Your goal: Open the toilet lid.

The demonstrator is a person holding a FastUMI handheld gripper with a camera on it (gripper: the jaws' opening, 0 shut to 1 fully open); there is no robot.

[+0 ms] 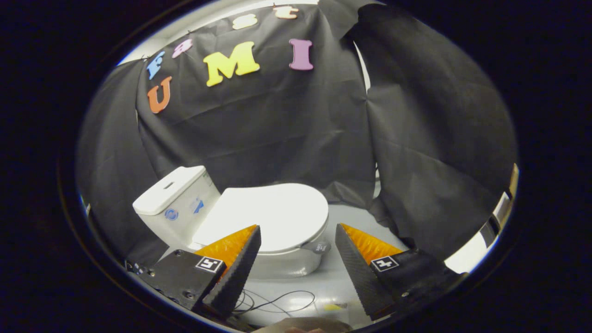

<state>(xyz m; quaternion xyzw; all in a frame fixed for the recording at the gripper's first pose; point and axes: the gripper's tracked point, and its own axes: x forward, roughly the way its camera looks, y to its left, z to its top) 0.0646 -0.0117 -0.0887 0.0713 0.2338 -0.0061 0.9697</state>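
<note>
Lid (273, 212) sits closed mid-frame, gripper (298, 236) fingers wide apart holding nothing, so I'd hook that small tab (320, 247) at its lower-right rim.

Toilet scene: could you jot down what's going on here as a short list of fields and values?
toilet lid: closed, lying flat on the bowl
tab: small grey piece on the lid's front edge
tank: behind the lid, against the black cloth
gripper: open, fingers spread, touching nothing
lid versus fingers: just beyond them, its front edge between the tips
floor: pale, with thin dark cables near the fingers
</note>
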